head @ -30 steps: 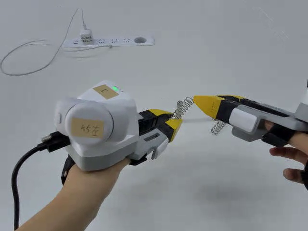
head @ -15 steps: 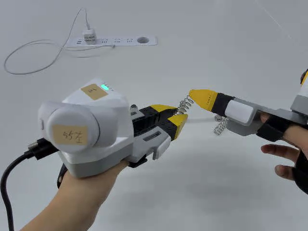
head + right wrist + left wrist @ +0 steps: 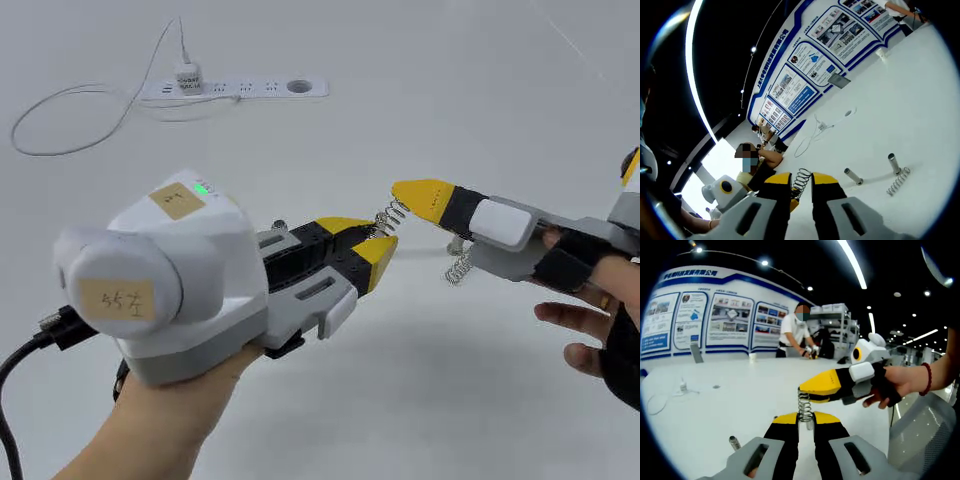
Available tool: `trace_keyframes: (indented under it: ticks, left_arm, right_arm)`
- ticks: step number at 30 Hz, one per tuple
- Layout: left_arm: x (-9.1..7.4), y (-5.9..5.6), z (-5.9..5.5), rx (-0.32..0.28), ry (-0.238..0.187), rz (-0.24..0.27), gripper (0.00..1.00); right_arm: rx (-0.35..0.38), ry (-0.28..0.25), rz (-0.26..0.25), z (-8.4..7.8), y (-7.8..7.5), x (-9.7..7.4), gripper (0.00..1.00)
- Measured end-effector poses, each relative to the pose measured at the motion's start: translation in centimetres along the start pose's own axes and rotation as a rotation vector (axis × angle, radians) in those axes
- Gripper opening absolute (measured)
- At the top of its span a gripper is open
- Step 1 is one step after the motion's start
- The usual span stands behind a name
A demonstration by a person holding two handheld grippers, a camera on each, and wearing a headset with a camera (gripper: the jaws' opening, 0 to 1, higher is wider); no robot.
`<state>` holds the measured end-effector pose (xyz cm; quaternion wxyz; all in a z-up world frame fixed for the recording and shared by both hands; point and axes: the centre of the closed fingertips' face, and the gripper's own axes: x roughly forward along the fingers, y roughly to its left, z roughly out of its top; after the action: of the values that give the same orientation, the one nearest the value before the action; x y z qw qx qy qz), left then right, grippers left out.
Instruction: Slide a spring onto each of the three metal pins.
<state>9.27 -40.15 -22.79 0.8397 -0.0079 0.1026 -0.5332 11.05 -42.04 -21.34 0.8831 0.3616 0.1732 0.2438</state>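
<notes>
I hold the left gripper (image 3: 805, 419) with its jaws drawn close on a short grey pin (image 3: 810, 424). The pin's stub shows between my yellow tips in the left gripper view. My right gripper (image 3: 801, 180) pinches a spring (image 3: 804, 402) by one end, so the jaws are closed on the coil. The spring runs from those tips down to the tips of the left gripper, where its free end meets the pin. I cannot tell whether the coil has passed over the pin's end.

In the head view both grippers hang above the white table (image 3: 400, 400), their tips nearly meeting and the spring slanting between them.

On the table, in the right gripper view, a second pin (image 3: 853, 176) and a third pin (image 3: 894, 163) lie near each other. A loose spring (image 3: 898, 181) lies just beside the third pin — I cannot tell whether the two touch. In the head view this loose spring sits on the table under my right gripper.

At the far side of the table lies a white power strip (image 3: 235, 88) with a plug in it, and a thin white cable (image 3: 60, 120) loops away to the left.
</notes>
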Motion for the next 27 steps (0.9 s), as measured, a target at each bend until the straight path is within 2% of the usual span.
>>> trace_keyframes:
  ticks: [4,14,17,21,27]
  left_arm:
    - [-0.1,0.0,0.1,0.000,-0.001,-0.002,0.10]
    - [-0.1,0.1,-0.3,0.013,0.017,0.009,0.10]
    - [-0.1,0.2,-0.4,0.020,0.028,0.018,0.10]
    - [0.0,0.3,-0.8,0.027,0.045,0.026,0.11]
    - [-0.1,0.6,-1.3,0.032,0.068,0.036,0.11]
  right_arm:
    - [0.003,0.002,-0.001,0.0,0.0,0.0,0.13]
    - [-0.002,0.011,0.023,-0.2,0.5,0.2,0.12]
    - [-0.025,0.017,0.022,-0.3,0.5,0.3,0.12]
    - [-0.106,0.026,0.023,-0.5,0.6,0.6,0.12]
    - [-0.170,0.032,0.018,-0.7,0.6,0.8,0.11]
